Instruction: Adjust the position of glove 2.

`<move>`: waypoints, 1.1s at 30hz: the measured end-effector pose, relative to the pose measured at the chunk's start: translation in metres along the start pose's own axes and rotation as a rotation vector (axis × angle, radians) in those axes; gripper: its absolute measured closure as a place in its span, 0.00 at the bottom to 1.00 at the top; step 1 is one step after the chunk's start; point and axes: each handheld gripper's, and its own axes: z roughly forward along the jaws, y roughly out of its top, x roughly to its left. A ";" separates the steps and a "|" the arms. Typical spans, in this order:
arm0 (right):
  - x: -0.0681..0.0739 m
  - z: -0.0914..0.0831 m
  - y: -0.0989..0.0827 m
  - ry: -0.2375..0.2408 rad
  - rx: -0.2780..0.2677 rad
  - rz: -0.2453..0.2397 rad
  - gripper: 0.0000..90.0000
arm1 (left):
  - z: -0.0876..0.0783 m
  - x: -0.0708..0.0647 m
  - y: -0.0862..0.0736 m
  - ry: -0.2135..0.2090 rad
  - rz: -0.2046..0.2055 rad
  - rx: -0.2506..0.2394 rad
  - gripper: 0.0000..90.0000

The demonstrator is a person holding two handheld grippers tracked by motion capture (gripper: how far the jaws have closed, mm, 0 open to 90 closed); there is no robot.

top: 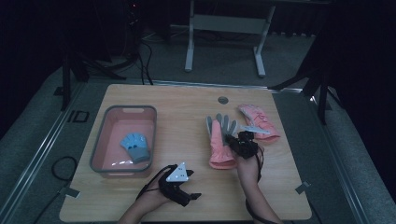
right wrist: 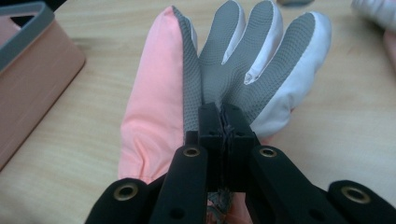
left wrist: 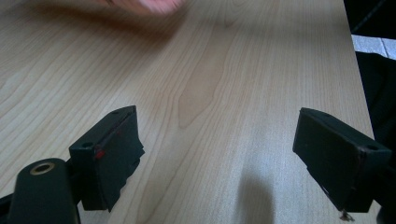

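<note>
Pink glove [right wrist: 154, 107] pinched in right gripper [right wrist: 223, 122] fingers, cuff hidden; left gripper [left wrist: 215, 154] fingers spread wide over bare table [left wrist: 210, 70].

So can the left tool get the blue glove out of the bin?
Probably yes. The left tool is open and holds nothing, the bin has no lid, and the blue glove lies alone inside, close by.

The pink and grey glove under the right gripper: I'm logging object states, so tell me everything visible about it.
The pink and grey glove lies flat on the wooden table, fingers pointing away from the person, right of the pink bin. Its back looks like smooth pink fabric, its palm and fingers textured grey with white sides. The right gripper is shut on the grey palm near the finger bases. Another pink glove lies just beyond it.
</note>
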 end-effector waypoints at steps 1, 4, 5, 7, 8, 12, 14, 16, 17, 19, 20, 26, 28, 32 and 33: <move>0.001 0.000 -0.004 0.004 0.003 0.009 0.98 | 0.000 0.000 0.000 0.001 0.001 0.000 0.17; 0.003 0.005 -0.013 -0.017 0.014 -0.012 0.98 | 0.000 -0.001 0.000 0.000 0.006 0.003 0.17; 0.003 0.007 -0.016 -0.026 0.022 -0.011 0.98 | 0.000 -0.001 0.000 -0.001 0.006 0.001 0.17; 0.002 0.014 -0.022 -0.036 0.048 -0.015 0.98 | 0.000 -0.001 0.000 -0.001 0.008 0.003 0.17; 0.001 0.018 -0.025 -0.040 0.059 -0.013 0.97 | 0.000 -0.001 0.000 -0.002 0.008 0.003 0.17; 0.000 0.022 -0.029 -0.050 0.060 -0.019 0.96 | 0.000 -0.001 0.000 -0.003 0.007 0.002 0.17; 0.000 0.021 -0.027 -0.050 0.065 -0.023 0.92 | 0.000 -0.001 0.000 -0.004 0.008 0.003 0.17; 0.000 0.019 -0.025 -0.056 0.074 -0.025 0.83 | 0.000 -0.001 0.000 -0.006 0.008 0.004 0.17; 0.000 0.017 -0.024 -0.047 0.073 -0.032 0.81 | 0.000 -0.001 0.000 -0.005 0.007 0.003 0.17; 0.001 0.009 -0.021 -0.033 0.063 -0.056 0.73 | 0.000 0.000 -0.001 -0.008 0.003 0.002 0.17; 0.000 0.005 -0.018 -0.024 0.058 -0.078 0.73 | 0.000 0.000 -0.001 -0.007 0.002 0.002 0.17; -0.026 -0.018 0.007 -0.029 -0.009 -0.182 0.71 | 0.000 0.000 0.000 -0.007 -0.003 -0.001 0.17; -0.043 -0.023 0.014 -0.044 -0.017 -0.194 0.71 | 0.000 0.000 0.000 -0.009 -0.014 -0.010 0.17; -0.069 -0.031 0.026 -0.041 -0.036 -0.212 0.72 | -0.001 0.002 -0.001 -0.013 -0.017 -0.018 0.17; -0.078 -0.032 0.030 -0.026 -0.038 -0.225 0.72 | -0.001 0.001 -0.001 -0.009 -0.017 -0.016 0.17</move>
